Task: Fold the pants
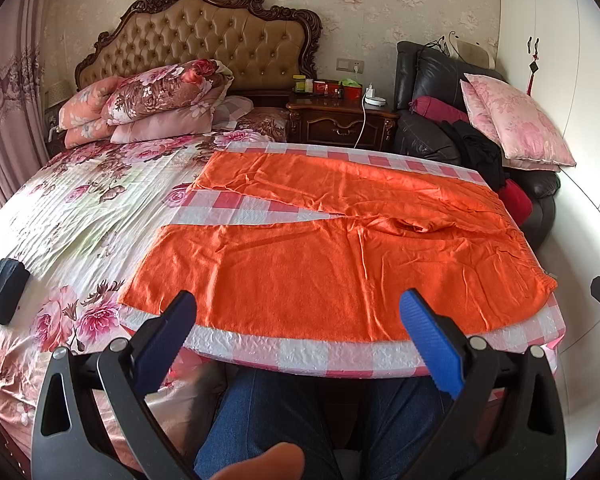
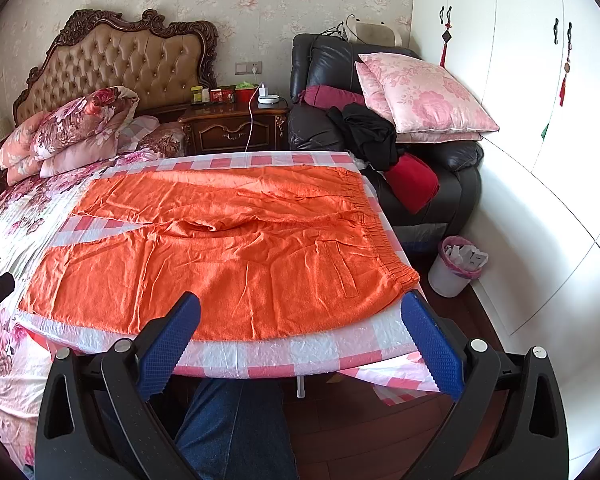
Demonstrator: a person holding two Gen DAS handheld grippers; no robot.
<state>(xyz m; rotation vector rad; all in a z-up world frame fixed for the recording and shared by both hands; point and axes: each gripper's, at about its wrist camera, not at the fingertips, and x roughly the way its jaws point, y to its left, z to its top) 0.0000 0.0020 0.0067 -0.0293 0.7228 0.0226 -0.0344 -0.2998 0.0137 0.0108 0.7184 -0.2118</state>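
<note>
I hold both grippers spread wide and empty at the near edge of the checkered board, where the orange pants lie flat lengthwise across me, waistband nearest my right gripper, legs toward my left gripper.

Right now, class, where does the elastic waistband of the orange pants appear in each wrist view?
Left wrist: waistband at the pants' right end, right of centre.
Right wrist: waistband right of centre, running down toward the right finger.
Shared landmark: pink pillow on the black armchair.
</note>
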